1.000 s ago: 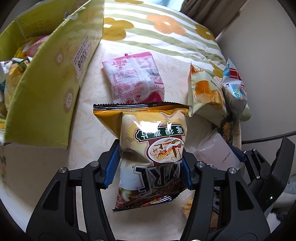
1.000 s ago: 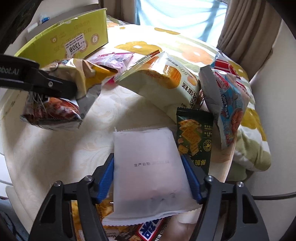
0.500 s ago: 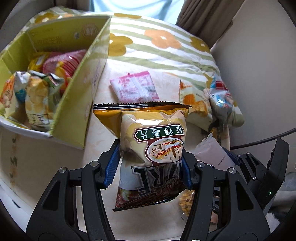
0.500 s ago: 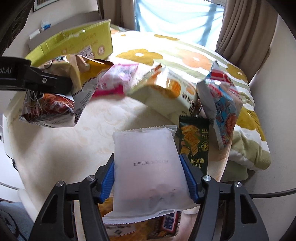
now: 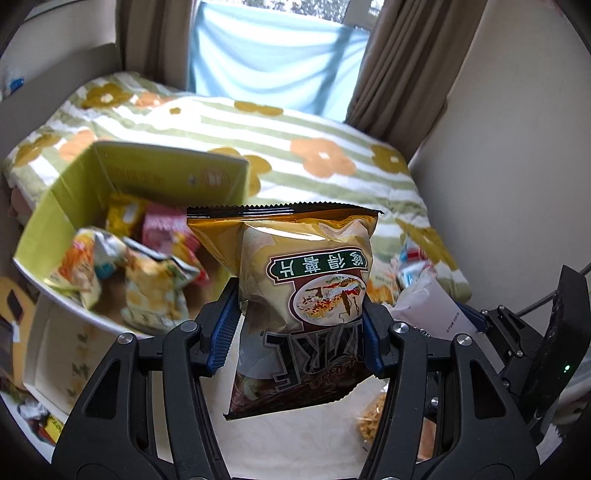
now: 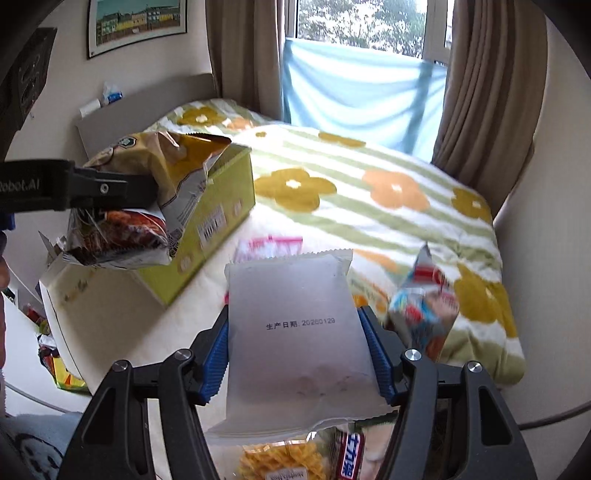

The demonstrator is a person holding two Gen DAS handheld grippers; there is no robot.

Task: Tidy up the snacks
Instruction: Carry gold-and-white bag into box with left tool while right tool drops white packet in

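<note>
step: left gripper (image 5: 301,328) fingers pinching gold-brown crinkly chip bag (image 5: 301,295), carrying toward green cardboard box (image 5: 166,177)
right gripper (image 6: 299,354): clamped on white plastic pouch (image 6: 295,332) (waiting)
next: hover over box, let go

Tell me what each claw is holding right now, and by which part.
The left claw grips the gold chip bag across its middle, pads on both side edges. The right claw grips the white packet by its side edges, around mid-height.

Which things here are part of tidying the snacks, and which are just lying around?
Part of the job:
gold chip bag in left gripper
white packet in right gripper
green box
pink packet

Just there:
floral blanket
curtains
framed picture
</note>
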